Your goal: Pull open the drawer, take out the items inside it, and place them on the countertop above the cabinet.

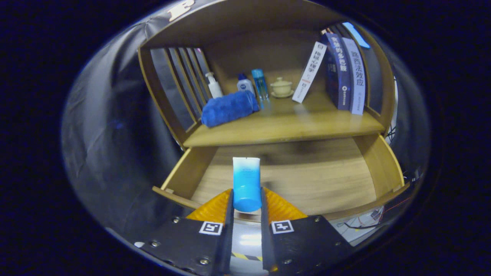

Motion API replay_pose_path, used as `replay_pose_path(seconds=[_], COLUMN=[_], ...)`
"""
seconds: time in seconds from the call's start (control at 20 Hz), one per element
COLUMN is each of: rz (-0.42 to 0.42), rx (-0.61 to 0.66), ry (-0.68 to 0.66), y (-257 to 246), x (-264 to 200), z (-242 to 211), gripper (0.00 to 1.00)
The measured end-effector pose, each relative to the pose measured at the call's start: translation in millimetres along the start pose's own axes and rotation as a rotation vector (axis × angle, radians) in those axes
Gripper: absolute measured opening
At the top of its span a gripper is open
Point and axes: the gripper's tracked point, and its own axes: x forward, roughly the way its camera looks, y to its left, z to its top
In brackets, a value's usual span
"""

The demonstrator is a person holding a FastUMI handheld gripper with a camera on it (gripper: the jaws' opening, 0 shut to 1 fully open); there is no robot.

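Note:
A blue and white tube [246, 183] stands upright between my two fingers, and my gripper [246, 199] is shut on its lower blue end. It hangs above the pulled-out wooden drawer [378, 161], whose bare floor shows behind it. The countertop [284, 126] of the cabinet lies just beyond and above the drawer. On it lie a rolled blue towel [229, 108], a white pump bottle [213, 85], a small white-blue bottle [244, 83], a tall clear blue bottle [260, 85] and a cream lidded cup [281, 87].
Several books [347, 73] lean at the right of the countertop, one white book [309, 72] tilted apart from them. Wooden slats [180, 82] wall the left side and a shelf board [238, 23] roofs the space. Cables [364, 222] lie below the drawer's right corner.

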Motion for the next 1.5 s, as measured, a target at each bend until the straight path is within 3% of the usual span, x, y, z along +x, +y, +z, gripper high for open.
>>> replay_pose_path(seconds=[0.3, 0.5, 0.75, 1.0, 1.35, 1.5], rz=[-0.078, -0.175, -0.276, -0.328, -0.352, -0.324], rx=[-0.029, -0.062, -0.064, -0.074, -0.071, -0.060], ry=[-0.236, -0.293, -0.236, -0.194, -0.159, -0.151], y=[-16, -32, -49, -52, -55, -48], x=[-6, 39, 107, 141, 152, 153], z=[80, 117, 116, 102, 94, 92], gripper=[0.32, 0.32, 0.32, 0.32, 0.32, 0.38])
